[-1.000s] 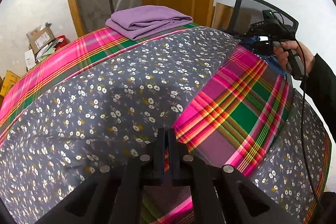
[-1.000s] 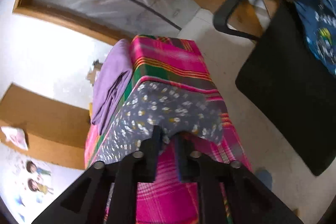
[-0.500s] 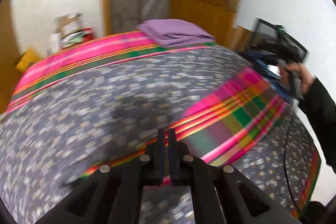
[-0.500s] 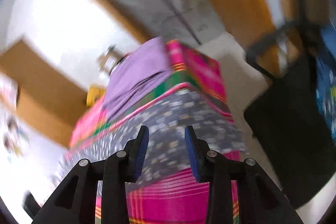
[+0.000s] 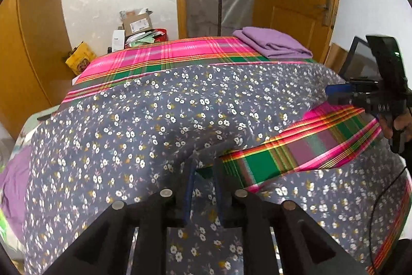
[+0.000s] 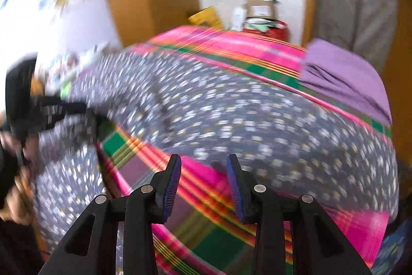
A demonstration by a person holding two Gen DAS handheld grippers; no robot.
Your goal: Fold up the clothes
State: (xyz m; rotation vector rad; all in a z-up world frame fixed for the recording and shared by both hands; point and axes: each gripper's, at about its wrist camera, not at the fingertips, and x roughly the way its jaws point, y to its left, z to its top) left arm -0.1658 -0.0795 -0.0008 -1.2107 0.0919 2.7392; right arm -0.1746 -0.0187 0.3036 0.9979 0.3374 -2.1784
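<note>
Floral cloth, grey with small white flowers, lies spread across the surface, which is covered in a pink and green plaid sheet. One plaid band shows through between two floral parts. Left gripper sits low over the cloth, its fingers having just parted, with a narrow gap and nothing pinched. Right gripper hangs above the plaid, fingers wide apart and empty. Folded purple cloth rests at the far corner.
</note>
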